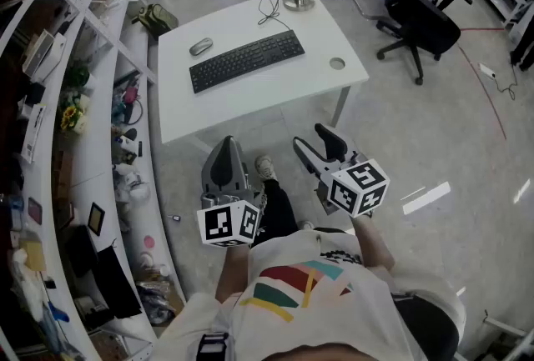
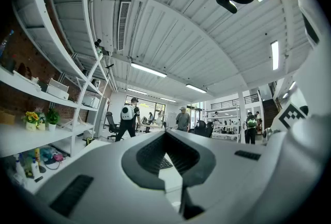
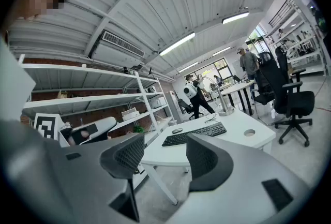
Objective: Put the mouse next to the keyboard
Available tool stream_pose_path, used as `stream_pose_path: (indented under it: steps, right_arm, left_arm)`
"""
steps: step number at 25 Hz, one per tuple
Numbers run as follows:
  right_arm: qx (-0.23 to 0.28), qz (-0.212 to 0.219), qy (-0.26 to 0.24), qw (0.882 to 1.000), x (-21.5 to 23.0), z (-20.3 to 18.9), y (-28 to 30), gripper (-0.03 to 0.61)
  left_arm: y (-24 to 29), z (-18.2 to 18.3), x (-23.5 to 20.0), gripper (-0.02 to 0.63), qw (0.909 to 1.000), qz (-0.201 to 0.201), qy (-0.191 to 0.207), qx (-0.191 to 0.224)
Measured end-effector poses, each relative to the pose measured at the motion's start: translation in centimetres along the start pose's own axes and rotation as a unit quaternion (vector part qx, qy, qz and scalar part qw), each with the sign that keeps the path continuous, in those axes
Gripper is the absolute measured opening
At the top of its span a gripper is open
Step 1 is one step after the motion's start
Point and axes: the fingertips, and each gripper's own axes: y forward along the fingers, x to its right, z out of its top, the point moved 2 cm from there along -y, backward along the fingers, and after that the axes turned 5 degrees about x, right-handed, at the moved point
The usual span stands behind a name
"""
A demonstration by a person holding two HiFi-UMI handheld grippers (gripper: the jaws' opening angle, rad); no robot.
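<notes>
both tongs hang in front of the person, well short of the white rectangular surface (image 1: 275, 88). the left tongs (image 1: 222, 149) are pressed together with nothing between them. the right tongs (image 1: 317, 141) stand spread and hold nothing; only floor and a leg of the surface show through the gap. the small grey computer mouse (image 1: 200, 46) lies on the surface well ahead of the left tongs, just beside the far left corner of the long black keyboard (image 1: 246, 59) and not touching it. neither tongs are near the mouse, so no carrying is under way. if that spot counts as next to the keyboard, the task looks done. if another side is meant, everything is left: reach in, pinch the mouse, carry it, set it down.
</notes>
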Motion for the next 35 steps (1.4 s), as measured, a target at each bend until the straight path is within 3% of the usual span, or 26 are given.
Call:
stream_pose_path:
  steps: [8, 10, 13, 18, 23, 27, 35]
  right_arm:
    - [0.011, 0.015, -0.016, 1.0, 2.1, 2.4, 12.1, 0.232]
    - [0.004, 0.011, -0.001, 1.0, 3.3, 2.6, 16.0, 0.232]
    - [0.004, 0.009, 0.042, 0.999, 4.5, 3.4, 22.8, 0.232]
    - [-0.023, 0.012, 0.042, 0.999, 5.0, 4.7, 35.8, 0.232]
    - [-0.06, 0.012, 0.081, 0.995, 5.6, 4.6, 46.9, 0.232]
    - [-0.098, 0.016, 0.136, 0.986, 5.1, 2.2, 53.8, 0.232]
    - [-0.189, 0.01, 0.229, 0.955, 8.0, -4.3, 62.6, 0.232]
  left_arm:
    - [10.4, -1.5, -7.4, 0.043, 0.9997, -0.019, -0.007, 0.015]
    - [13.0, -1.8, -9.9, 0.043, 0.9997, -0.015, -0.011, 0.016]
    - [17.4, -1.9, -15.0, 0.043, 0.9999, -0.01, -0.005, 0.013]
    - [26.0, -2.3, -25.8, 0.043, 0.9999, 0.014, -0.003, -0.006]
    - [33.7, -3.3, -33.6, 0.043, 0.9993, 0.016, -0.005, -0.035]
    - [37.5, -5.0, -37.9, 0.043, 0.9977, -0.009, -0.005, -0.067]
    - [41.4, -10.3, -41.7, 0.043, 0.9925, 0.009, -0.022, -0.119]
